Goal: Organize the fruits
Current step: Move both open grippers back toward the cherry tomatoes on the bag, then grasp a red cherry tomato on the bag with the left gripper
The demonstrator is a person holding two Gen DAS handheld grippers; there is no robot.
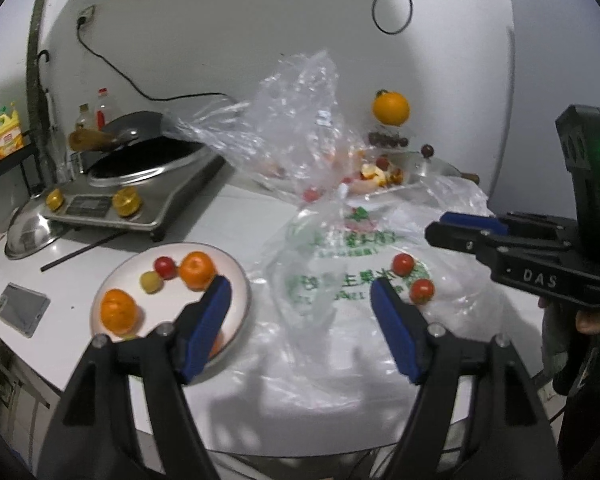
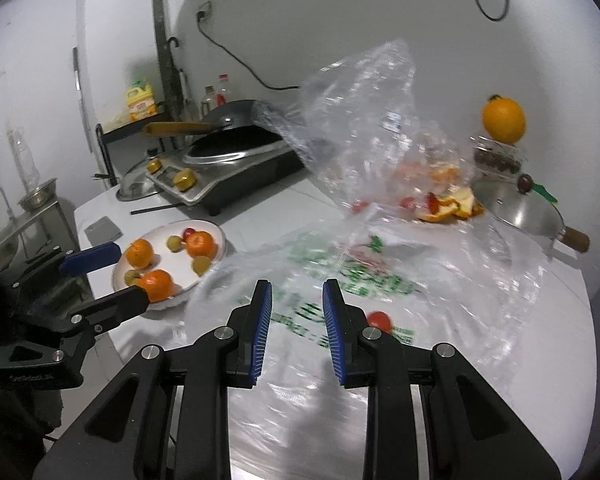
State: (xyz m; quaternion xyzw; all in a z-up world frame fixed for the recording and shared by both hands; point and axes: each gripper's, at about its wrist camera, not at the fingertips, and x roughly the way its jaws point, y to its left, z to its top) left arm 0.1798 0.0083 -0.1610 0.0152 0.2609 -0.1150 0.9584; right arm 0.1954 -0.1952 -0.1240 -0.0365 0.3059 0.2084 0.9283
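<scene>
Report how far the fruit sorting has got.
Done: three oranges and small fruits sit on the round white plate. In hand: nothing; left gripper is open, right gripper shut and empty. Left: two red cherry tomatoes on the printed plastic bag.

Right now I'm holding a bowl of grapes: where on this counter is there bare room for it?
Bare counter lies between the induction cooker, the plate and the printed bag. A narrower strip runs between the phone and the plate. The back right is crowded: clear bag, peels, pot lid.
</scene>
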